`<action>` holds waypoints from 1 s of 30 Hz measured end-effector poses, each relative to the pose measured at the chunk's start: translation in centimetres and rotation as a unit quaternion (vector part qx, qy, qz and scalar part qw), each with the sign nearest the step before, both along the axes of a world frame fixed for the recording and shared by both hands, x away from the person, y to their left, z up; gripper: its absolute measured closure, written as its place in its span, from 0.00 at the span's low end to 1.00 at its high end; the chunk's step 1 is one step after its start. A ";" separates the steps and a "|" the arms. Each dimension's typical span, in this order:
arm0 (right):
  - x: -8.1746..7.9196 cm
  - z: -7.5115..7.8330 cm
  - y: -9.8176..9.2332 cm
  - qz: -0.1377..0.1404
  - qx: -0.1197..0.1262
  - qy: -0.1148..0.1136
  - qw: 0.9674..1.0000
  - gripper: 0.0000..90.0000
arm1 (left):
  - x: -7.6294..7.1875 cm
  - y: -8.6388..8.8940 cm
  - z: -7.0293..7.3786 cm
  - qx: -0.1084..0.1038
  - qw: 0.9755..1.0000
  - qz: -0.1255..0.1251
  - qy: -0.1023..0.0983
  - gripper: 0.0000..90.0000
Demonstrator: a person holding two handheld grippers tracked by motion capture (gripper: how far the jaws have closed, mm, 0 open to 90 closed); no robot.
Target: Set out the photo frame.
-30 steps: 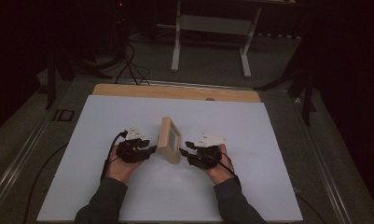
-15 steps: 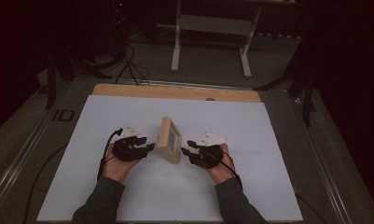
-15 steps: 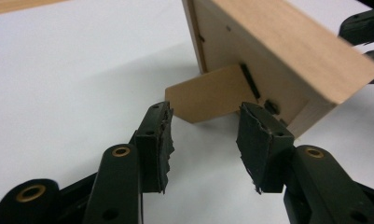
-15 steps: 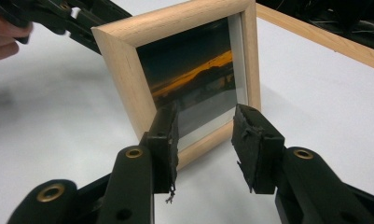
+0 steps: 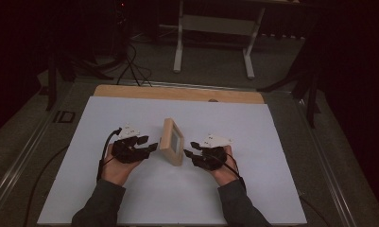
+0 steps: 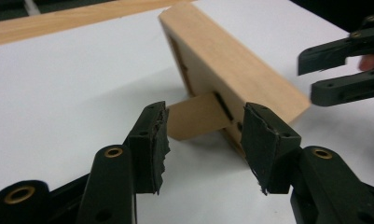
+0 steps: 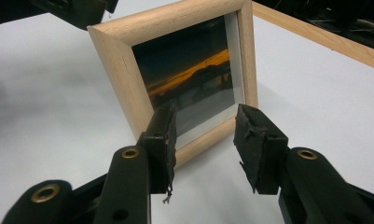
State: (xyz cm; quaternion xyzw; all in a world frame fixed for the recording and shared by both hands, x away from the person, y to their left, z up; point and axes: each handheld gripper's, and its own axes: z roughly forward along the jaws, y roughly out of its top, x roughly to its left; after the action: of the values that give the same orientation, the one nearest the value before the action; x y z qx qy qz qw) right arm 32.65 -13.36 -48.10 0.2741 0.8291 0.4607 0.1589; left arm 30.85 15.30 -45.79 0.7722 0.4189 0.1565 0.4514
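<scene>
I see one picture frame point(image 5: 172, 140) of pale wood, standing upright near the middle of the white surface point(image 5: 253, 189) and leaning on a brown cardboard prop point(image 6: 196, 115) at its back. Behind its glass is a dark photo with an orange streak — a sunset, as far as I can tell. My left gripper point(image 6: 204, 140) sits just behind it, jaws spread and just opening further, the prop beyond their tips, untouched. My right gripper point(image 7: 205, 140) faces the glass side — its jaws are spread too, just opening a little, nothing between the pads. Two grippers, one frame. A wooden strip point(image 5: 177, 92) borders the surface's far edge; beyond lies a dark room with a white stand point(image 5: 213, 28) and cables point(image 5: 130, 66) on the floor.
</scene>
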 end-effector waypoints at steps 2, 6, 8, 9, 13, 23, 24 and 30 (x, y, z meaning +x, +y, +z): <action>0.0 0.0 0.0 0.000 0.000 0.000 1.000 0.64 | -0.1 -0.1 0.1 0.000 1.000 -0.001 -0.001 0.54; 0.0 0.1 -0.1 -0.001 0.000 0.000 1.000 0.64 | -0.4 -0.4 0.7 -0.010 1.000 0.000 -0.009 0.51; 0.0 0.1 -0.1 -0.003 0.002 0.001 1.000 0.64 | -0.6 -0.7 0.9 -0.010 1.000 -0.003 -0.011 0.50; 0.0 0.1 -0.1 -0.003 0.002 0.000 1.000 0.64 | -0.7 -0.8 1.0 -0.010 1.000 -0.005 -0.012 0.49; 0.0 0.1 -0.1 -0.002 0.001 0.001 1.000 0.63 | -0.8 -1.6 1.0 -0.007 1.000 -0.012 -0.010 0.45; 0.0 0.1 -0.1 -0.002 0.003 0.001 1.000 0.63 | -0.4 -3.2 0.7 0.001 1.000 -0.013 -0.006 0.40; 0.0 0.1 -0.1 -0.002 0.004 0.001 1.000 0.63 | -0.3 -3.3 0.7 0.000 1.000 -0.011 -0.005 0.39; 0.0 0.2 -0.2 -0.003 0.005 0.002 1.000 0.62 | 0.1 -4.0 0.2 0.004 1.000 0.003 0.002 0.35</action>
State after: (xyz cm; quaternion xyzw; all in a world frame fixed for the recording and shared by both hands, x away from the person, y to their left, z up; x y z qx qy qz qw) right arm 32.65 -13.58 -47.94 0.2784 0.8260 0.4640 0.1577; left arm 30.96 11.31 -45.61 0.7732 0.4213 0.1578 0.4469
